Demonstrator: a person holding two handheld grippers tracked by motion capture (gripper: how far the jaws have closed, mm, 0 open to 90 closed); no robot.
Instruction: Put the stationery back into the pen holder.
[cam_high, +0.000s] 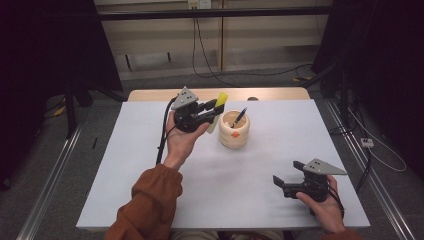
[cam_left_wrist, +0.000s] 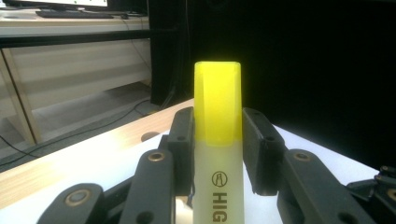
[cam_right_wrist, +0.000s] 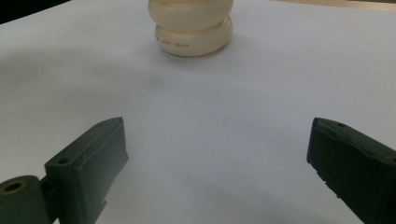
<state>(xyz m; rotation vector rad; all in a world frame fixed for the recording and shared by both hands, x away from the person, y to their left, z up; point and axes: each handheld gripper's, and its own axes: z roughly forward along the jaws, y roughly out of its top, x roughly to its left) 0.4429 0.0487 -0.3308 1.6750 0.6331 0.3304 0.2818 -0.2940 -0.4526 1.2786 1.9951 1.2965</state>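
A highlighter (cam_high: 218, 108) with a yellow cap and a pale body stands upright in my left gripper (cam_high: 215, 107), just left of a cream ringed pen holder (cam_high: 234, 131). In the left gripper view both pads clamp the highlighter (cam_left_wrist: 218, 135) by its body below the cap, so my left gripper (cam_left_wrist: 218, 135) is shut on it. A dark pen (cam_high: 239, 117) leans inside the holder. My right gripper (cam_high: 288, 171) rests low at the near right of the white table (cam_high: 150, 165). Its jaws stand wide apart and bare in the right gripper view (cam_right_wrist: 218, 154), facing the holder (cam_right_wrist: 192, 25).
A wooden strip (cam_high: 150, 94) runs along the table's far edge. Cables (cam_high: 210, 70) trail over the floor behind it, and dark curtains hang at both sides. A metal rail (cam_high: 55, 175) runs along the floor left of the table.
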